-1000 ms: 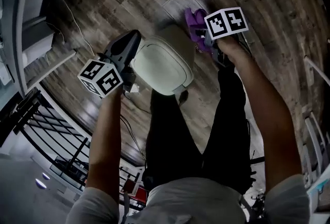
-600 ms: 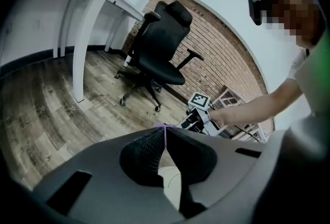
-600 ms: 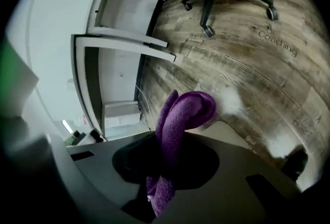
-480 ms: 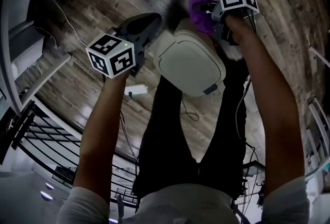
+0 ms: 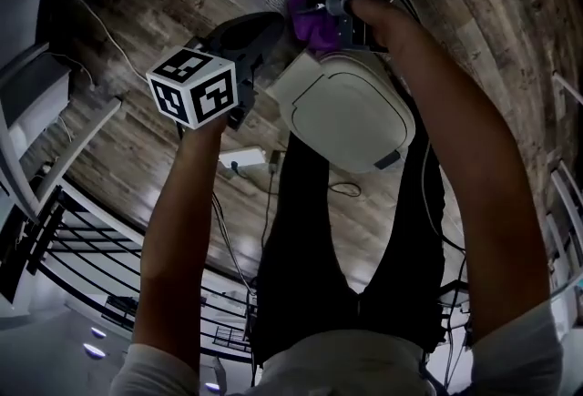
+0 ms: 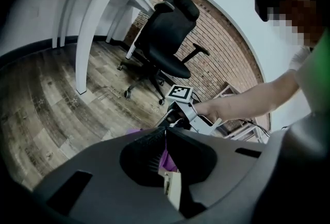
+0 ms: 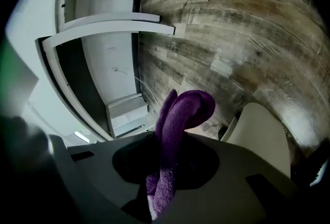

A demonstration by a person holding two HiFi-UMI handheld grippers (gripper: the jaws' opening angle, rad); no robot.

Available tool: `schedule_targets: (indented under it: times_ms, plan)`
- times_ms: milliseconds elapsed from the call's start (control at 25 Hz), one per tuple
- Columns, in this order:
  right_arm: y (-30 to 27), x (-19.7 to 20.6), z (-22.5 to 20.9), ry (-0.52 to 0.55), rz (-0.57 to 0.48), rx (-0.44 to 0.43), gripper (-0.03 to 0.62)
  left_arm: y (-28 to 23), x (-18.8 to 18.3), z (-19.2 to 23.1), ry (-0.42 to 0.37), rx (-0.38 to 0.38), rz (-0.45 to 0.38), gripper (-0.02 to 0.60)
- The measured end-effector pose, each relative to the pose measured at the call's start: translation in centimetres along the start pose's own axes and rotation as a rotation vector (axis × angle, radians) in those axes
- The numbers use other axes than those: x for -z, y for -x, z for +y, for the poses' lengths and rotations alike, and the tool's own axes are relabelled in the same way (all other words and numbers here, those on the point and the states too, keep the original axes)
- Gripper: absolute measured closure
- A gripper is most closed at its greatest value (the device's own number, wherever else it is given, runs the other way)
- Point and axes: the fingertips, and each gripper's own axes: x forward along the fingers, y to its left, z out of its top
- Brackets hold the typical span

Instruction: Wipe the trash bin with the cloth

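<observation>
Our right gripper (image 7: 170,140) clamps the purple terry cloth (image 7: 181,109) at twelve o'clock of the cream plastic trash bin (image 5: 351,112). Our left gripper (image 6: 165,133), closed on its ten o'clock side, likely steadies it for wiping.

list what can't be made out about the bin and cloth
Trash bin sides and base: head view, hidden under its own lid.
Cloth contact with bin: head view, right gripper covers it.
Left gripper hold: its view shows only a pale sliver between shut jaws.
</observation>
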Motion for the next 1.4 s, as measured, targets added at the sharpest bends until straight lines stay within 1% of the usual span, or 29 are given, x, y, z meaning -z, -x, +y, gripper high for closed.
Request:
schedule_targets:
  times_ms: [80, 240, 360, 520, 600, 720, 840, 1120, 1400]
  plan:
    - [-1.4, 0.6, -0.5, -0.008, 0.044, 0.018, 0.519, 0.0, 0.3, 0.5, 0.005, 0.003, 0.007, 0.577]
    - [-2.8, 2.5, -3.1, 0.043, 0.172, 0.125, 0.519, -0.4, 0.8, 1.0, 0.007, 0.017, 0.026, 0.577]
    - [-2.3, 3.0, -4.2, 0.061, 0.218, 0.163, 0.519, -1.1, 0.7, 0.8, 0.003, 0.033, 0.037, 0.577]
    - [-0.9, 3.8, -6.5, 0.151, 0.297, 0.275, 0.519, -2.2, 0.6, -0.1, 0.001, 0.069, 0.063, 0.577]
    - [0.1, 4.2, -7.7, 0.171, 0.306, 0.301, 0.517, -3.0, 0.6, -0.8, -0.004, 0.089, 0.079, 0.577]
    - [1.3, 4.5, -8.8, 0.166, 0.284, 0.304, 0.517, -4.0, 0.5, -1.8, -0.011, 0.109, 0.102, 0.577]
    - [2.2, 4.7, -9.4, 0.152, 0.256, 0.288, 0.519, -5.1, 0.6, -2.6, -0.021, 0.123, 0.131, 0.577]
    - [5.0, 6.2, -11.7, 0.106, 0.19, 0.247, 0.519, -8.2, 1.3, -5.5, -0.09, 0.167, 0.234, 0.577]
    - [7.1, 8.6, -14.5, 0.058, 0.161, 0.218, 0.519, -10.9, 1.5, -8.4, -0.128, 0.194, 0.293, 0.577]
